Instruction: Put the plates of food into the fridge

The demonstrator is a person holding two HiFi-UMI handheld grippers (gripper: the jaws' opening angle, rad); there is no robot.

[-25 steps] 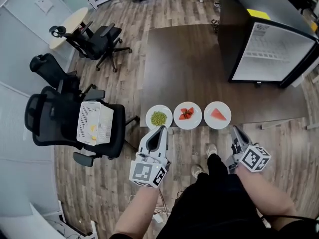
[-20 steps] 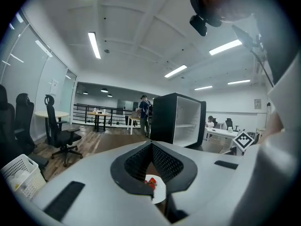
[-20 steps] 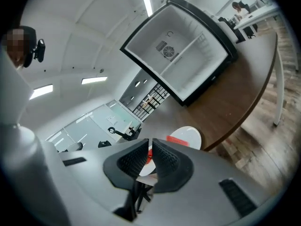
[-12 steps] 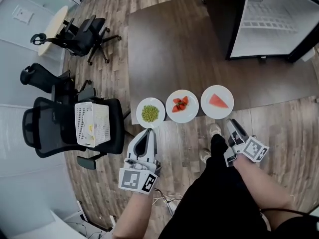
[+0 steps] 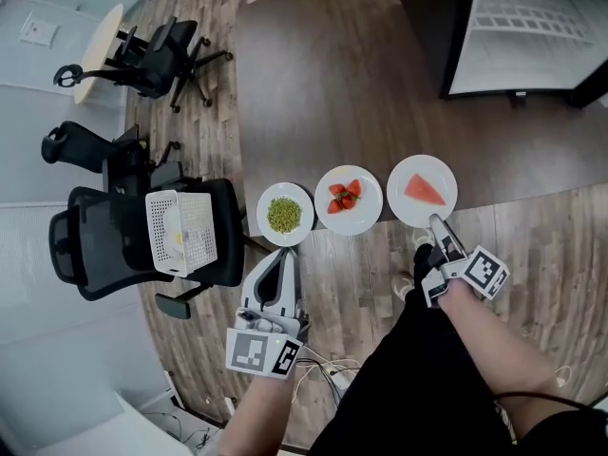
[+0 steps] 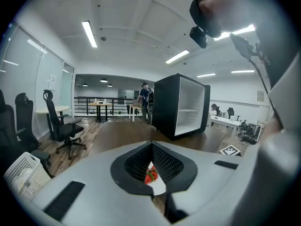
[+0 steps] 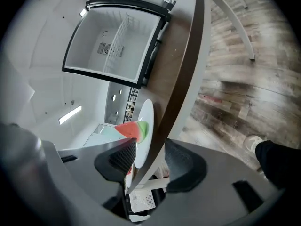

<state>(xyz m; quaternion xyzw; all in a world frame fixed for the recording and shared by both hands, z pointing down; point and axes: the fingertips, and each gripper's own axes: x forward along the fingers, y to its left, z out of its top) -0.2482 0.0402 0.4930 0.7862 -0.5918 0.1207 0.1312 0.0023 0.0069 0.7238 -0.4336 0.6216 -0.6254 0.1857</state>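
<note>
Three white plates sit in a row at the near edge of the dark table: green peas, strawberries and a watermelon slice. My right gripper is rolled on its side at the watermelon plate's near rim. In the right gripper view the plate and the table edge pass between its jaws, which have just been opening. My left gripper hangs shut below the peas plate, off the table. Through its jaws the strawberry plate shows.
The open black fridge stands at the table's far right corner, its white inside showing. Office chairs stand at the left, one carrying a white basket. Cables lie on the wood floor by my legs.
Both grippers have sunk toward the table edge. The right one has rolled onto its side, reached the watermelon plate's rim and opened. The fridge has slid toward the head view's top.
</note>
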